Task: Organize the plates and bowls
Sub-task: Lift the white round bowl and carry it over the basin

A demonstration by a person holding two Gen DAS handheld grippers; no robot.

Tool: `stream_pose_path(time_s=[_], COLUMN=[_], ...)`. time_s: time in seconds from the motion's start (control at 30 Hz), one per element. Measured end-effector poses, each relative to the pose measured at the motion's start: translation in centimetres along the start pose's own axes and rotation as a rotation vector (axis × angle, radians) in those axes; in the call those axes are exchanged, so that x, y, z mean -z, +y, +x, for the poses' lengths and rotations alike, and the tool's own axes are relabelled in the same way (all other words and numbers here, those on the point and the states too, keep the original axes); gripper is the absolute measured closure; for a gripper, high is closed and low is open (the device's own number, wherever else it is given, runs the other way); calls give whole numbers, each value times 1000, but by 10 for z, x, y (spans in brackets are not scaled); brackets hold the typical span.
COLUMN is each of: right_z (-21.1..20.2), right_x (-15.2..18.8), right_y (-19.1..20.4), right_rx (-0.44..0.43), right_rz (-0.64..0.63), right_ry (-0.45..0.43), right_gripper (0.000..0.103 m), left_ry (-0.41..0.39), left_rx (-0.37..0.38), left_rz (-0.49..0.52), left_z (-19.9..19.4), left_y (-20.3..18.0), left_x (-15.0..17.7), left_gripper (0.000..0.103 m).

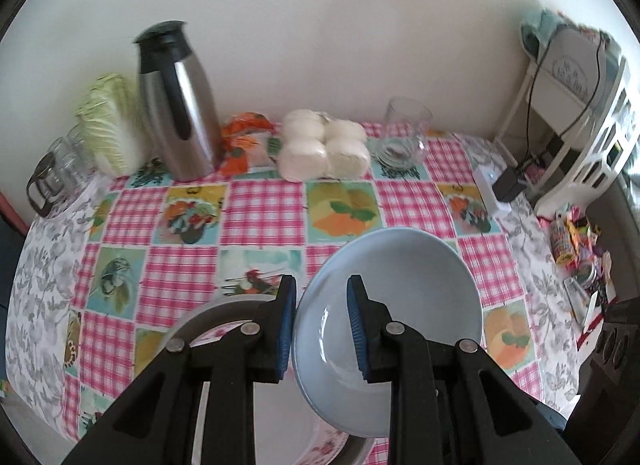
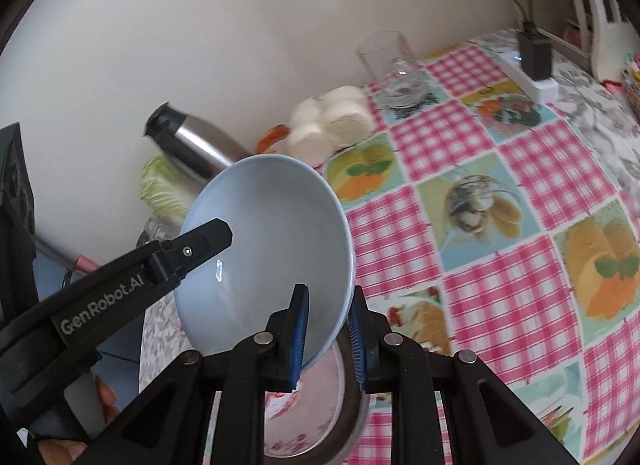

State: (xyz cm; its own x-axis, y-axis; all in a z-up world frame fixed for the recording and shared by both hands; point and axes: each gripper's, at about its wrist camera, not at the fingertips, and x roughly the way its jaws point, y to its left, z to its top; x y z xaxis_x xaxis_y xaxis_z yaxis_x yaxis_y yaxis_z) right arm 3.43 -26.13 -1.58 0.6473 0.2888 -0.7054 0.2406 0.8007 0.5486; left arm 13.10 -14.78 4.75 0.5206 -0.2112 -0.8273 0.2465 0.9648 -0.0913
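Observation:
A pale blue bowl hangs tilted above the checked tablecloth, held by both grippers at opposite rims. My left gripper is shut on its left rim, one blue pad inside the bowl and one outside. My right gripper is shut on the bowl's lower right rim in the same way. In the right wrist view, one black finger of the left gripper lies over the far rim. Under the blue bowl sits a flowered bowl with a dark rim, also visible under my right gripper.
Along the wall stand a steel jug, a cabbage, glass jars, an orange bag, bagged white buns and a glass pitcher. A power strip and white rack are at right.

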Motion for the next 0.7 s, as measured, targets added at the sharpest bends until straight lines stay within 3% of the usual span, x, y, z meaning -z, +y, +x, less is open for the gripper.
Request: stream_pose_path(time_s=[0.27, 0.7], right_z=[-1, 10], right_x=[12, 35], right_y=[41, 86], right_rx=[-41, -12], right_rz=[-72, -207], right_ry=[14, 54], right_gripper=[82, 82], left_ry=[-55, -89], left_rx=[27, 86], left_rz=[-95, -220], left_z=[-25, -43], left_y=[45, 96], left_x=[18, 51], left_gripper=[76, 76])
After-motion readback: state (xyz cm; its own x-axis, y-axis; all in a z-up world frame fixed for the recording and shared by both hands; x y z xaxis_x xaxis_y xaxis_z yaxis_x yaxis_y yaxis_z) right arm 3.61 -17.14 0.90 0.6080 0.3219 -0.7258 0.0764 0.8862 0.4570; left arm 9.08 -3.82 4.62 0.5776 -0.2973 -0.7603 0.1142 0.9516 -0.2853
